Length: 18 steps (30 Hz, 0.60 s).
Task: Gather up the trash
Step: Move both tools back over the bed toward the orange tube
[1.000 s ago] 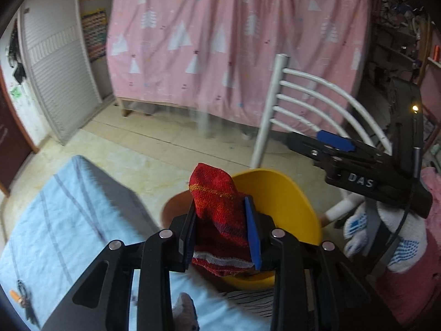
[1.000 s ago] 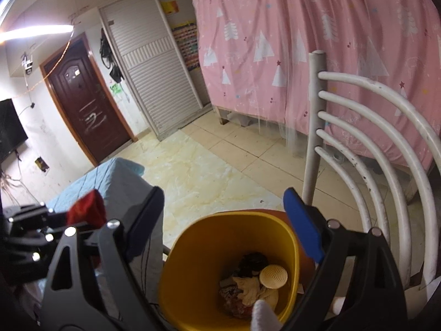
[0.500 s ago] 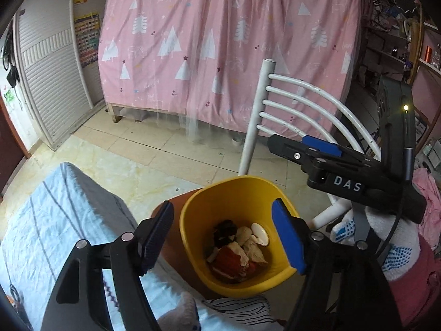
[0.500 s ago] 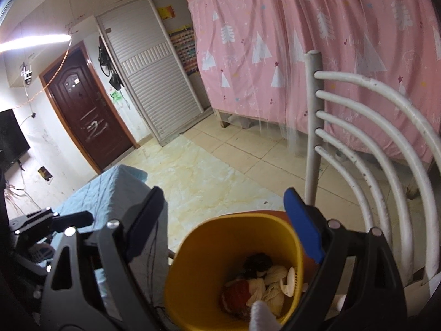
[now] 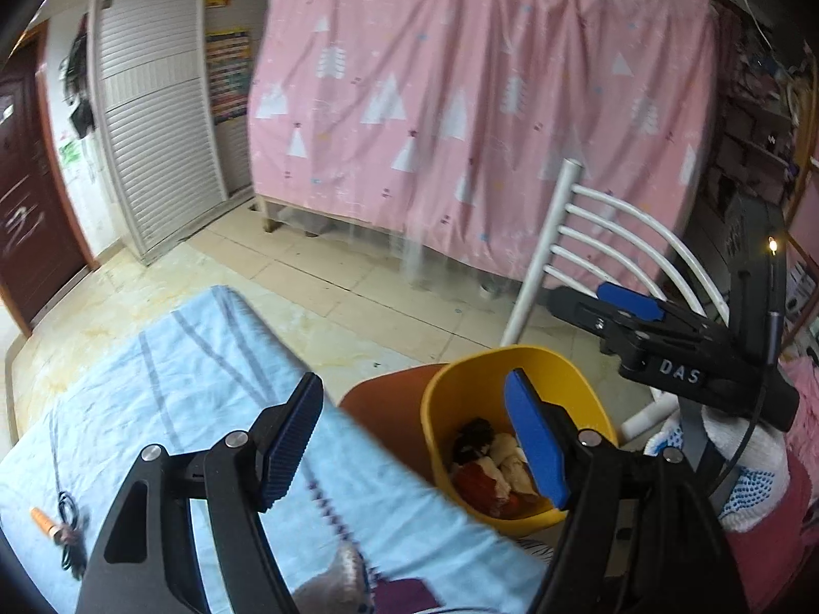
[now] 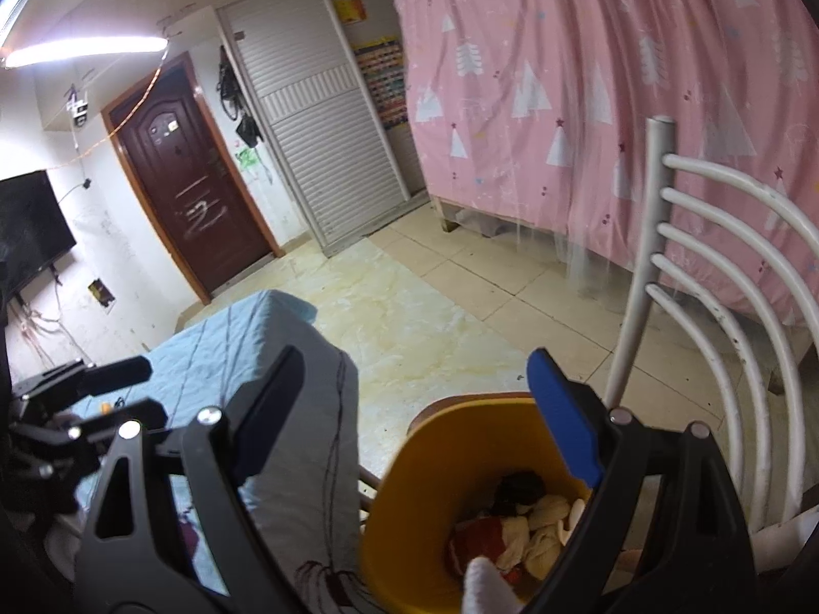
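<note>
table with blue cloth (image 5: 169,389) under our left gripper (image 5: 414,440) | yellow bin (image 5: 476,373) ahead-right of it, below right gripper (image 6: 425,419) | red cloth (image 5: 478,483) now dropped inside bin | both grippers wide, empty; we have swung left for next trash

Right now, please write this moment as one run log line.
left hand-held gripper: open, empty | right hand-held gripper: open, empty | red cloth: inside yellow bin

Left tongs (image 5: 417,432) in black plastic with silver screws and blue ribbed pads, right tongs (image 6: 419,409) alike, white "DAS" lettering on their side, white glove with blue dots (image 5: 752,476)
</note>
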Each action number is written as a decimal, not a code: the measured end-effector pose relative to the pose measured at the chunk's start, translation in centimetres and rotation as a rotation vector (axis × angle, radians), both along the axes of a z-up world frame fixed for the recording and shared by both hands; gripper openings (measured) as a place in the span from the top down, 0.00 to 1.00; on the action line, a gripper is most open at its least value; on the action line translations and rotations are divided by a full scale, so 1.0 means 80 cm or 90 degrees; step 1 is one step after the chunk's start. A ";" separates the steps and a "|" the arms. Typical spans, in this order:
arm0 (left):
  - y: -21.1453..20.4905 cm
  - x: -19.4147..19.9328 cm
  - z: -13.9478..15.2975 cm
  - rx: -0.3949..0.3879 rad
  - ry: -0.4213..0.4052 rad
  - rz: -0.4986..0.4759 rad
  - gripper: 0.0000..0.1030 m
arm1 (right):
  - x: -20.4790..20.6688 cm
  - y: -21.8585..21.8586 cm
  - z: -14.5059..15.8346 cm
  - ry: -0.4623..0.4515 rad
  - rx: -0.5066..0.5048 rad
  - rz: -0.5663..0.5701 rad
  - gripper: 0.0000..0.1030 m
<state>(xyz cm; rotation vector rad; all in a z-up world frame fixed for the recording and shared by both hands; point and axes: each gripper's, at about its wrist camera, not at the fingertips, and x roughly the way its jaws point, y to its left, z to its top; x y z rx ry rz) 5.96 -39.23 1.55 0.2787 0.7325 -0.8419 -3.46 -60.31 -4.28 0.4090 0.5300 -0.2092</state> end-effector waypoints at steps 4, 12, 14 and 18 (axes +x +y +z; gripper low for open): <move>0.037 0.016 0.009 -0.008 -0.008 0.040 0.37 | 0.014 0.027 0.007 0.003 -0.014 0.026 0.17; 0.122 0.054 0.018 -0.023 -0.014 0.134 0.36 | 0.047 0.088 0.021 0.008 -0.038 0.089 0.17; 0.140 0.061 0.018 -0.023 -0.015 0.153 0.36 | 0.056 0.102 0.023 0.010 -0.042 0.105 0.17; 0.176 0.073 0.020 -0.022 -0.023 0.189 0.36 | 0.074 0.136 0.027 0.014 -0.053 0.142 0.17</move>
